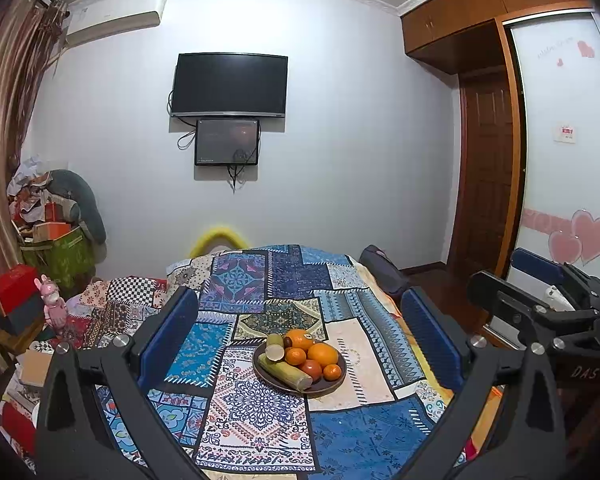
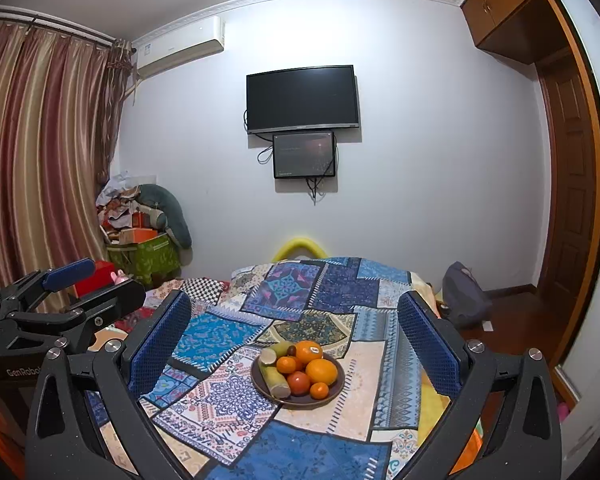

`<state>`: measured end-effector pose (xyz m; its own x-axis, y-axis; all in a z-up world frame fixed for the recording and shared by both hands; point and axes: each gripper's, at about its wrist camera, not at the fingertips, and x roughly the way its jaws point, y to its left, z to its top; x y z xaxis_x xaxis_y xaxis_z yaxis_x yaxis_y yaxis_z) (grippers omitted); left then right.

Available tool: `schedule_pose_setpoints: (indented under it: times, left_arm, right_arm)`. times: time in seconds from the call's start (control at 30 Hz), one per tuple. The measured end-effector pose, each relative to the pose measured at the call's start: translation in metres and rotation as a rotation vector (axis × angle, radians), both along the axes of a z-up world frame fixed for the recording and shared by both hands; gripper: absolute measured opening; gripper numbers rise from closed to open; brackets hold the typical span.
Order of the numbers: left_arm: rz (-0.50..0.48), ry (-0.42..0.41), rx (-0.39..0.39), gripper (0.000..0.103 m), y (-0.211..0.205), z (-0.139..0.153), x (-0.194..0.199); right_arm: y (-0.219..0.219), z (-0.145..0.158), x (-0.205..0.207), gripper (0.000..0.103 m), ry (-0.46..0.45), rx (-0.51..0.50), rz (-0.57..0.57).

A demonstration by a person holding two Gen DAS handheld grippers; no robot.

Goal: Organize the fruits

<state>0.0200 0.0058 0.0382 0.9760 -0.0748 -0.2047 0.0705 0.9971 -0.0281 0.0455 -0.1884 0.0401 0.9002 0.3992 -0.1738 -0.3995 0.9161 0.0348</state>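
On the patchwork bedspread (image 1: 352,432), roughly mid-width of the bed and nearer the camera-side edge than the foot end: one dark round plate (image 1: 337,384), all the fruit piled on it.

Count on the plate:
- 2 large oranges: one at the back with a sticker (image 1: 299,339), one at the right (image 1: 323,354).
- 2 small tangerines: one centre (image 1: 295,356), one at the front right rim (image 1: 332,372).
- 1 reddish round fruit (image 1: 311,369), front centre, touching the tangerines.
- 1 small dark brown fruit (image 1: 287,342), tucked between the back orange and the green piece.
- 2 pale green cane-like stalk pieces. Long one (image 1: 286,371) lies along the plate's left rim, long axis running back-left to front-right, cut end facing the near rim. Short one (image 1: 274,347) sits behind it, pale round cut face turned toward the camera; its axis points away toward the foot of the bed.

Exact type of the reddish and brown fruit: can't tell.

Tools: 2 grippers, both held above the bed short of the plate, touching nothing.
- Left gripper (image 1: 300,344): jaws spread wide, blue pads framing the plate, nothing between them.
- Right gripper (image 2: 294,344): same, jaws wide apart and empty, plate centred in the gap. In the left view it shows at the right edge (image 1: 540,276); the left one shows at the left edge of the right view (image 2: 84,280).

Both views look down the bed toward the wall with 1 TV (image 2: 302,98) and 1 smaller screen (image 2: 304,155) just beneath.
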Motion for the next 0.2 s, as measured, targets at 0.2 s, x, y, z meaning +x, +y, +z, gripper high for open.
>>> schedule_pose_setpoints:
  times: [0.2]
  left_arm:
    - [-0.006,0.007,-0.003,0.103,0.0007,-0.0004,0.0015]
  right_arm:
    - [-0.0005,-0.0007,0.0004,0.103,0.001,0.001,0.0]
